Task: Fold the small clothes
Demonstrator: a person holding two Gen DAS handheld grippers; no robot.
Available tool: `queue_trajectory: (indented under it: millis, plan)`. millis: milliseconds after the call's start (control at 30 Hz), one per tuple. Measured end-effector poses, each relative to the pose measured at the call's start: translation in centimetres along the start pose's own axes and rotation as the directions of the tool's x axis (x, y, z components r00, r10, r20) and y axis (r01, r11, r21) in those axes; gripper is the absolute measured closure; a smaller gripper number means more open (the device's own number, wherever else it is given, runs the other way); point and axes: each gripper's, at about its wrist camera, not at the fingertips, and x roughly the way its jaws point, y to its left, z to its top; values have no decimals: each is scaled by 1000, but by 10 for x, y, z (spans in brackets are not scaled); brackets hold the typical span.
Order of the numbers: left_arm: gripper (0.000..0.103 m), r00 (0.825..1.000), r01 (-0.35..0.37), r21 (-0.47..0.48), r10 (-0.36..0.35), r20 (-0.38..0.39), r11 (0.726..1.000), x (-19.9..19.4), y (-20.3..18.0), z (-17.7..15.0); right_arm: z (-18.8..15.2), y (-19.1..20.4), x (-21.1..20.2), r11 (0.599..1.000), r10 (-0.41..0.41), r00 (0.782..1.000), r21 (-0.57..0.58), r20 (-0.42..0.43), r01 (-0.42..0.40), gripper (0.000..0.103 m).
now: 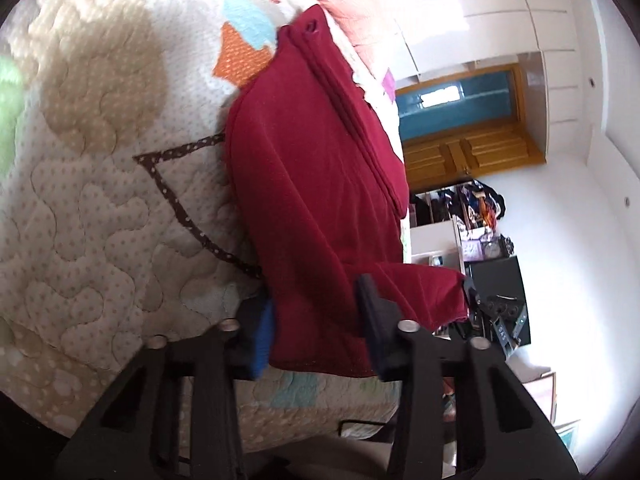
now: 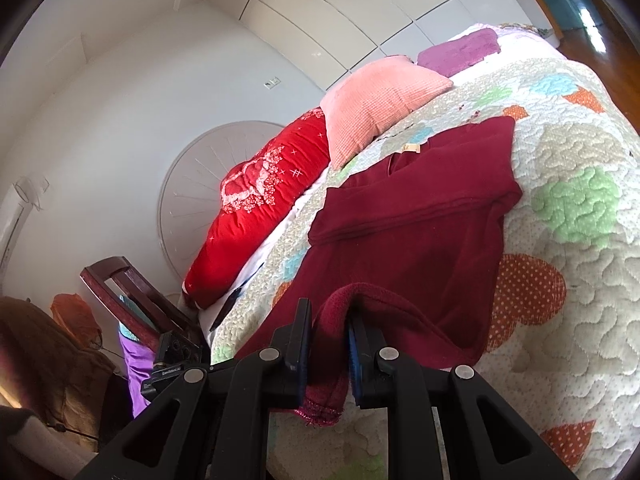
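Observation:
A dark red fleece garment lies on a patchwork quilt on a bed. My left gripper is shut on the garment's near hem, the cloth pinched between its blue-padded fingers. In the right wrist view the same garment is spread on the quilt, partly folded over itself. My right gripper is shut on another bottom corner, whose stitched hem hangs below the fingers.
A pink pillow, a red embroidered pillow and a purple cushion lie at the bed's head. A wooden chair stands beside the bed. A wooden door and cluttered shelves are beyond the bed's edge.

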Motion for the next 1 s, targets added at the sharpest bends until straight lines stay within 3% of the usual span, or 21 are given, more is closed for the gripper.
queue_trajectory:
  millis: [167,233,300,367,433,567,733,867,1000]
  plan:
    - [70,1000,3,48,-3,7,999,-8,-3,-2,-19,-16,1,999,-8,998,47,-55,11,84]
    - [70,1000,-29,68,28,8,997,-9,-3,-3,-29,-20,5,998,-17,996,57,-92,23,72]
    - [70,999,-50,78,50,6,996,-7,-2,-3,-40,-24,10,998,-29,990,60,-137,37,66]
    - [70,998,-66,74,67,-5,995,-4,2,-4,-50,-25,14,997,-42,986,52,-161,51,66]
    - [84,996,-84,80,86,-19,993,0,2,-4,-58,-23,20,997,-61,978,28,-197,67,68]
    - [89,994,-107,132,109,-11,985,0,-9,0,-58,-5,20,997,-49,975,-69,-219,34,82]
    - [91,996,-90,172,88,19,981,-7,-27,21,-32,4,10,994,88,984,-46,-158,-96,85]
    - [91,997,-64,218,52,62,974,-6,-55,59,4,11,20,992,87,991,-82,-103,-96,85]
    - [91,992,-73,309,37,122,948,10,-95,111,59,4,34,994,78,997,-74,-7,-79,85]
